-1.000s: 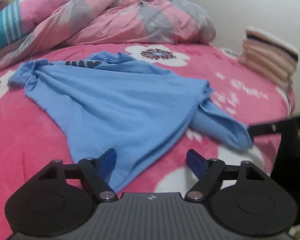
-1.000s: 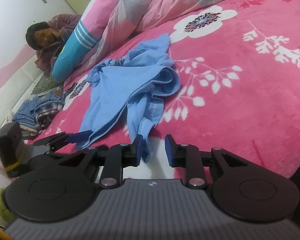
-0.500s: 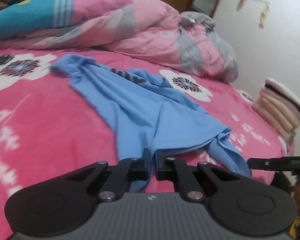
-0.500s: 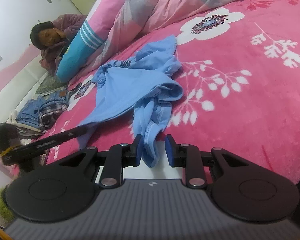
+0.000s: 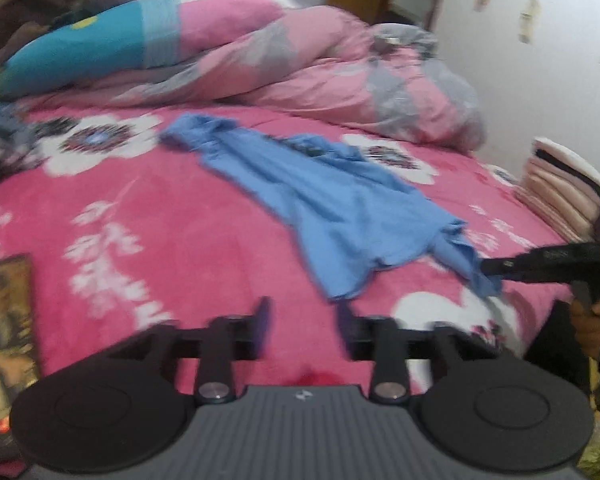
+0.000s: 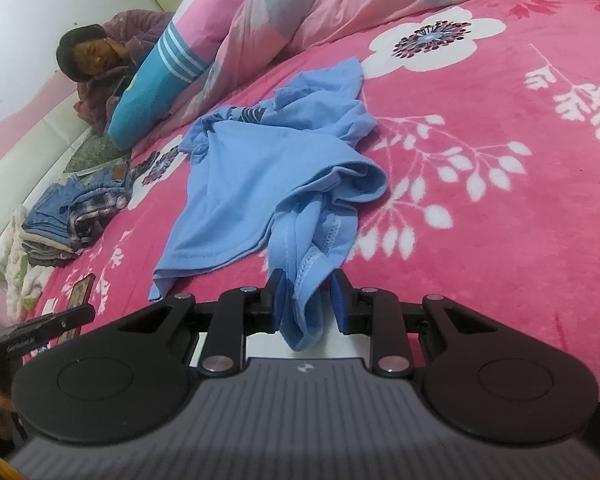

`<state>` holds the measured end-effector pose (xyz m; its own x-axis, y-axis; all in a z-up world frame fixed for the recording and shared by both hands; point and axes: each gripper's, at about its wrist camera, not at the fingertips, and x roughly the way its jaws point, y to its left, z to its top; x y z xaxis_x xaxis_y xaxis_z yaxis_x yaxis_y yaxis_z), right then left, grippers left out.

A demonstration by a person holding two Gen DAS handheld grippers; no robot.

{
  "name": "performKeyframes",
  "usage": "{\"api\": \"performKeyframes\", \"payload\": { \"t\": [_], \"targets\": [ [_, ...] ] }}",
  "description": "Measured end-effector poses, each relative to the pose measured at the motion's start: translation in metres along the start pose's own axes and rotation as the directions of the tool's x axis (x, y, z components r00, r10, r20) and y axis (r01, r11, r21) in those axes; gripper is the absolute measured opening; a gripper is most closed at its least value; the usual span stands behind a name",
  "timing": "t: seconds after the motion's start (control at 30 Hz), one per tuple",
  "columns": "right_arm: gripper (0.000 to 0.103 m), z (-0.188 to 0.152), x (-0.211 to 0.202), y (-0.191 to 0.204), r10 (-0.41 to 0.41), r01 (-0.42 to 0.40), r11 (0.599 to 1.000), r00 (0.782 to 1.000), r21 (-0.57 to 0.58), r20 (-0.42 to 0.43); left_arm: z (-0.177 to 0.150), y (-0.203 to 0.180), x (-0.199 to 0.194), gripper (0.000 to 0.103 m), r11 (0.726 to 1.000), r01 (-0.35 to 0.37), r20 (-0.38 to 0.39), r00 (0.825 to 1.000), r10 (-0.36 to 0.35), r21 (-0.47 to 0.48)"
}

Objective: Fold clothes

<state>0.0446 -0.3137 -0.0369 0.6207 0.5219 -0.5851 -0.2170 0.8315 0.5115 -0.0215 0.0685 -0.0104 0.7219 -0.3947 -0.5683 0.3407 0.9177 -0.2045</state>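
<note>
Blue shirt (image 6: 260,168) spread rumpled across the pink flowered blanket (image 6: 500,208) of the bed, one bunched hem end trailing toward the near edge. Right tool (image 6: 306,300) low over that edge, blue pads set apart, the bunched hem hanging between them (touching the left pad, clear of the right one as far as can be seen), so not clamped. From the left wrist view, same shirt (image 5: 340,208) stretched diagonally, its near corner lying just beyond the left tool (image 5: 302,316). Left tool wide open, fingers well apart, nothing between them, blurred. Right tool (image 5: 490,268) also visible there at the right edge, tip at the shirt's far corner, gripped by a hand (image 5: 590,326). Pink and grey quilt (image 5: 320,68) heaped along the far side of the bed. Stack of folded striped cloth (image 5: 560,188) near the wall at right. Pile of denim and plaid clothes (image 6: 76,208) at the bed's left side. A person (image 6: 112,64) lying by the headboard.
</note>
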Motion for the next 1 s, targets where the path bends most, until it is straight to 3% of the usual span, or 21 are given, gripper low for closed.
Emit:
{"api": "performKeyframes", "payload": {
  "t": [0.13,0.3,0.37,0.43,0.53,0.83,1.0],
  "targets": [
    [0.024,-0.001,0.000,0.001,-0.004,0.004,1.000,1.000,0.013,0.001,0.004,-0.034,0.031,0.078,0.992,0.028,-0.001,1.000,-0.028,0.122],
    [0.024,-0.003,-0.004,0.003,0.007,-0.007,1.000,1.000,0.018,0.014,0.010,-0.060,0.081,0.078,0.969,0.005,-0.031,1.000,0.003,0.245],
    [0.024,-0.004,-0.006,0.003,0.012,-0.012,1.000,1.000,0.020,0.019,0.011,-0.065,0.098,0.072,0.954,-0.029,-0.035,0.999,0.041,0.300],
    [0.024,-0.004,-0.007,0.004,0.019,-0.019,1.000,1.000,0.020,0.022,0.012,-0.063,0.109,0.032,0.955,-0.038,-0.049,0.997,0.055,0.295],
    [0.024,-0.004,-0.006,0.005,0.027,-0.027,0.999,0.999,0.021,0.024,0.014,-0.057,0.107,0.004,0.964,-0.053,-0.029,0.998,0.063,0.261],
    [0.024,-0.007,-0.003,0.001,0.039,-0.039,0.999,0.999,0.036,0.015,0.028,-0.031,0.029,0.004,0.980,-0.133,0.098,0.988,0.119,0.147],
    [0.024,-0.006,-0.001,0.001,0.042,-0.043,0.999,0.999,0.034,0.013,0.022,-0.016,-0.009,0.004,0.977,-0.173,0.064,0.984,0.167,0.125]
  ]
}}
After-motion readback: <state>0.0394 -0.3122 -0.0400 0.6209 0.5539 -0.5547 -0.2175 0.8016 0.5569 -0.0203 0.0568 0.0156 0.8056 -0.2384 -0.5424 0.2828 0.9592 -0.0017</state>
